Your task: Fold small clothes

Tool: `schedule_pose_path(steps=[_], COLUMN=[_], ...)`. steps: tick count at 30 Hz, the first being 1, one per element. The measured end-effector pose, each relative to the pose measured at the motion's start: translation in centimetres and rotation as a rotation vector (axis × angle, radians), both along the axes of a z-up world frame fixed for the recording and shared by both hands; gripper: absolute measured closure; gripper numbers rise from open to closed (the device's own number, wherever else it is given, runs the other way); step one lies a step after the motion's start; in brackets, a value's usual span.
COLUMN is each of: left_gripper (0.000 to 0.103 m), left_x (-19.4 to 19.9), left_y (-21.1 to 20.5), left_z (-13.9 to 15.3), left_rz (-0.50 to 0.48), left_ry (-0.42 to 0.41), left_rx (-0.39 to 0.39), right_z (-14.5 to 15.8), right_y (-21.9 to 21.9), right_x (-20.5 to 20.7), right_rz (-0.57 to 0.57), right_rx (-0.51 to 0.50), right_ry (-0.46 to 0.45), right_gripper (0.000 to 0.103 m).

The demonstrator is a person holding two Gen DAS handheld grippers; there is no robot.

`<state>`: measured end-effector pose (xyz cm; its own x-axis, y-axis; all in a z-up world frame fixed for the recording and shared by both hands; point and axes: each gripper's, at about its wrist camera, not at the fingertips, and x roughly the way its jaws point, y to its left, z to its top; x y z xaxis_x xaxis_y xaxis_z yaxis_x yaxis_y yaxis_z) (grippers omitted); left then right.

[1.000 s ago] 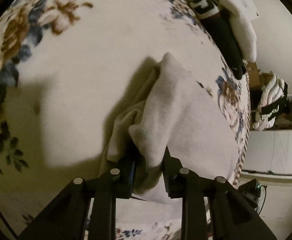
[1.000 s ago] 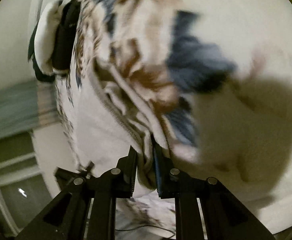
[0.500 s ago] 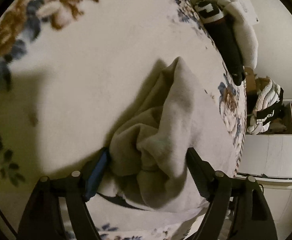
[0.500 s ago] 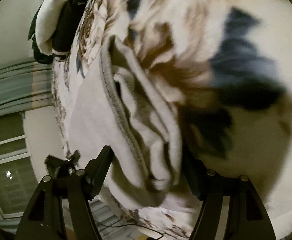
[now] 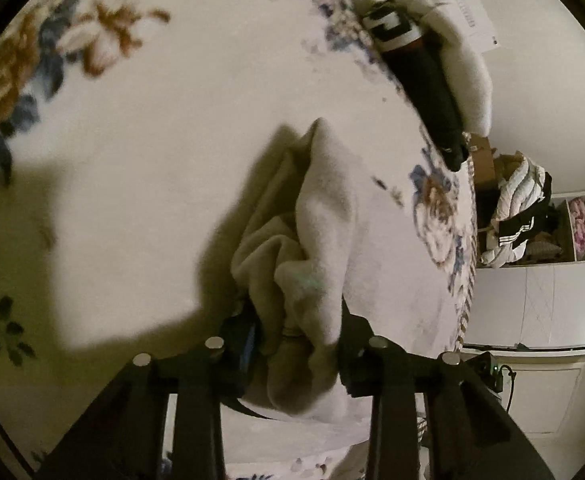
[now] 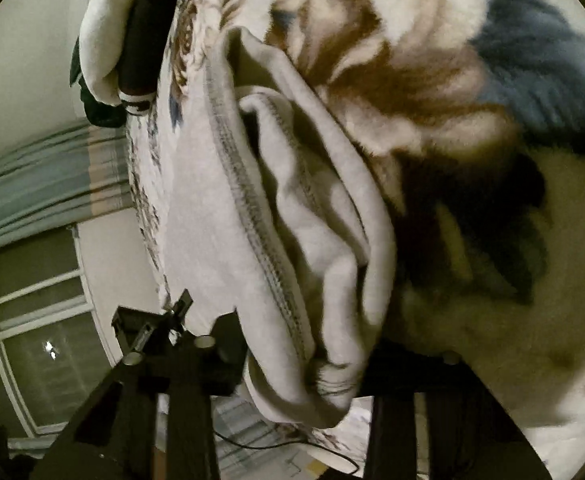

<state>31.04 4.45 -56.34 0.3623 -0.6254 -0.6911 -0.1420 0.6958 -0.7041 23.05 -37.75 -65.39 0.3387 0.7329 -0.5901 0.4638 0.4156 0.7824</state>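
A light grey garment (image 5: 332, 208) lies bunched on a cream floral blanket (image 5: 152, 140). My left gripper (image 5: 298, 340) has a thick wad of its folds between the fingers, and the jaws are closing on it, pads pressed into the cloth. In the right wrist view the same grey garment (image 6: 220, 220) shows its ribbed hem and several loose folds. My right gripper (image 6: 304, 360) is also closing, with that hem end squeezed between its fingers. The garment hangs over the edge of the blanket (image 6: 412, 60).
A pile of black and white clothes (image 5: 432, 72) sits at the far edge of the bed, also seen as the pile of clothes (image 6: 140, 32). A white shelf with heaped laundry (image 5: 520, 216) stands past the bed. A window (image 6: 32, 320) and striped curtain (image 6: 32, 184) are beyond.
Both grippers held thin pinches of cloth, spread wide half a second ago, and have now closed again on thicker bunches of the grey garment.
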Motion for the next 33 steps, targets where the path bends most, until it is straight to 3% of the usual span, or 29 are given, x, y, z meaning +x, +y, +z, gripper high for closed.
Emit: schedule_pose_path(steps=[10, 18, 22, 27, 30, 33], left_gripper=[0.078, 0.078, 0.078, 0.078, 0.078, 0.078], left_x=[0.5, 7.1, 12.5, 21.7, 28.1, 34.4], left_y=[-1.1, -1.8, -2.8, -4.3, -4.4, -4.1], left_z=[7.0, 16.7, 22.2, 30.3, 31.9, 30.6], left_rz=[-0.007, -0.042, -0.05, -0.073, -0.067, -0.059], left_ry=[-0.11, -0.274, -0.354, -0.508, -0.545, -0.535], left_rx=[-0.023, -0.055, -0.099, -0.075, -0.049, -0.01], right_z=[7.5, 17.3, 23.4, 30.4, 32.6, 32.9], right_y=[0.7, 0.8, 0.2, -0.6, -1.0, -1.7], right_x=[0.9, 7.2, 12.6, 22.7, 29.1, 36.5], right_rz=[-0.025, 0.008, 0.001, 0.007, -0.002, -0.004], right_rx=[-0.07, -0.119, -0.149, -0.199, -0.228, -0.274], right_ry=[-0.109, -0.27, -0.372, -0.515, -0.564, -0.579], right_gripper=[0.076, 0.077, 0.077, 0.077, 0.077, 0.077])
